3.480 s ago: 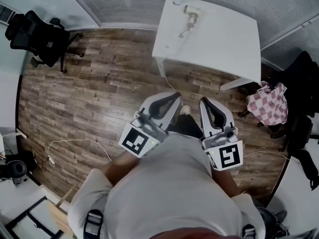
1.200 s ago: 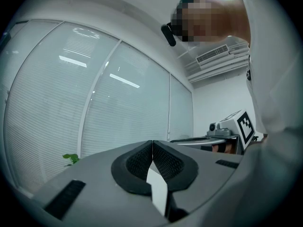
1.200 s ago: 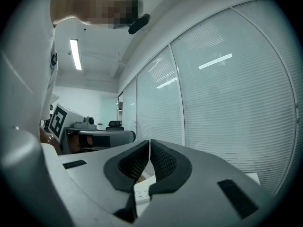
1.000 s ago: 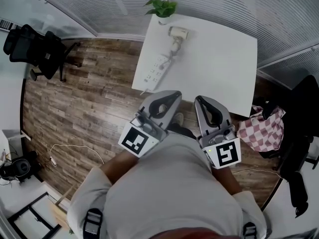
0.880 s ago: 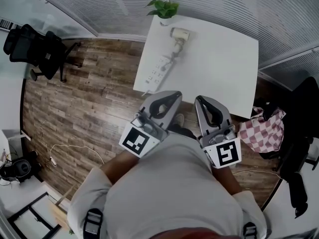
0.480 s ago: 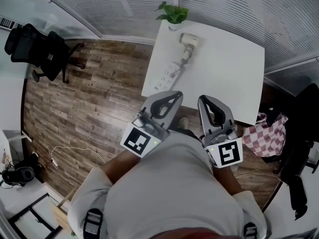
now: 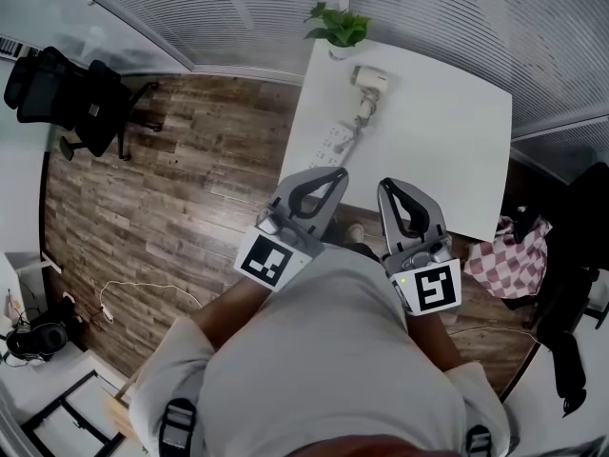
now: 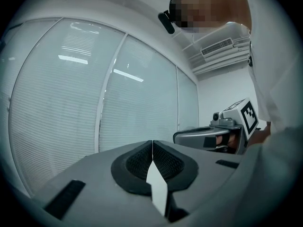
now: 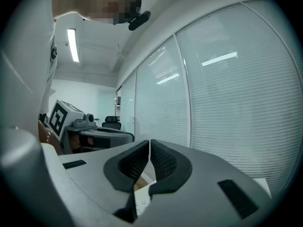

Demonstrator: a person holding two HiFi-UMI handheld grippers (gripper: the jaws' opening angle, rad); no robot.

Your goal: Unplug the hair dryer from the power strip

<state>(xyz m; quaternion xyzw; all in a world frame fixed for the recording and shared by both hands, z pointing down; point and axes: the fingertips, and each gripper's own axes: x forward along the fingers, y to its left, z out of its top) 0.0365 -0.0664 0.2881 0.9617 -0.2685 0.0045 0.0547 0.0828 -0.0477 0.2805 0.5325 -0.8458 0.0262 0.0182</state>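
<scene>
A white hair dryer (image 7: 369,79) lies at the far end of the white table (image 7: 447,131). Its cord runs to a white power strip (image 7: 336,142) near the table's left edge, and the plug joint is too small to make out. Both grippers are held level in front of the person's chest, short of the table's near edge. My left gripper (image 7: 330,173) (image 8: 152,144) is shut with nothing in it. My right gripper (image 7: 392,186) (image 9: 149,143) is shut too, also on nothing. A bit of the power strip (image 9: 141,202) shows below the right jaws.
A potted plant (image 7: 340,27) stands at the table's far corner. A black office chair (image 7: 81,84) is far left on the wooden floor, and a thin cable (image 7: 143,279) lies there. A checked cloth (image 7: 506,255) hangs on a chair at the right. Blind-covered glass walls (image 8: 71,103) close off the far side.
The table with the dryer and the strip has come closer and shifted right in the head view as the person walked up. Both grippers stayed shut, side by side.
</scene>
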